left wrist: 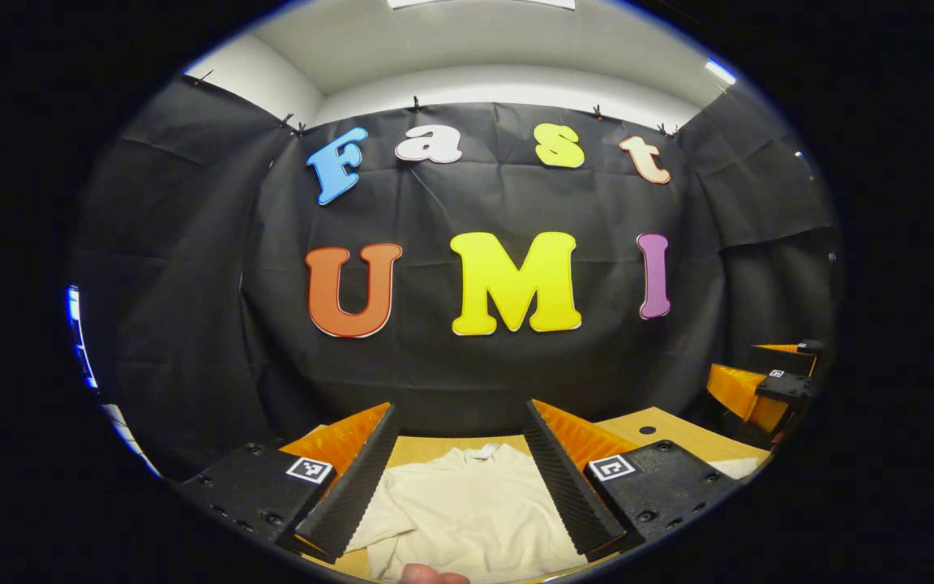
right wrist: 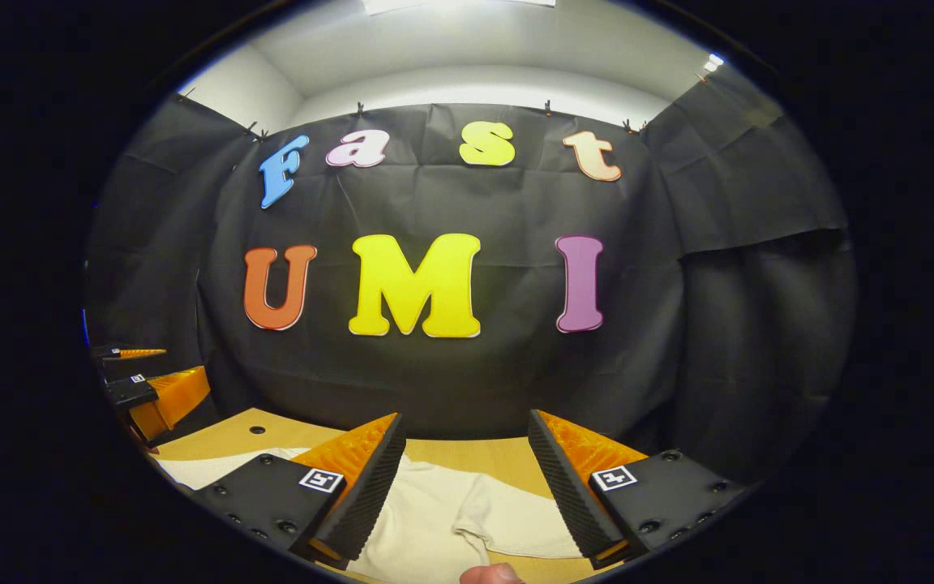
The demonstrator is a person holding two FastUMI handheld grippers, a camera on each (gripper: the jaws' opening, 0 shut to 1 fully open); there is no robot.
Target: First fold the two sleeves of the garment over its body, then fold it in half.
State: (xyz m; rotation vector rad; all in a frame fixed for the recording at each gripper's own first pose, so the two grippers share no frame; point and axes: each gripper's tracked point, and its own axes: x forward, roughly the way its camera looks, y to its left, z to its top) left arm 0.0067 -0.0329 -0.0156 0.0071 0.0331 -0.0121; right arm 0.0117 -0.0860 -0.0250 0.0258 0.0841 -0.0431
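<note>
Both claws, left (left wrist: pixel 460 474) and right (right wrist: pixel 467 487), gape wide, empty, above the garment (left wrist: pixel 467 511), collar toward the wall.

The garment (left wrist: pixel 467 511) runs off the lower edge, its hem unseen, and part lies hidden behind the left gripper's fingers (left wrist: pixel 353 487). Just below the garment, a fingertip (right wrist: pixel 491 574) is cut off too.

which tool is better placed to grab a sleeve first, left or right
Right, though only slightly. In the right gripper view a sleeve lies between the open fingers of the right tool. The left tool, also open, frames the garment near its collar.
</note>
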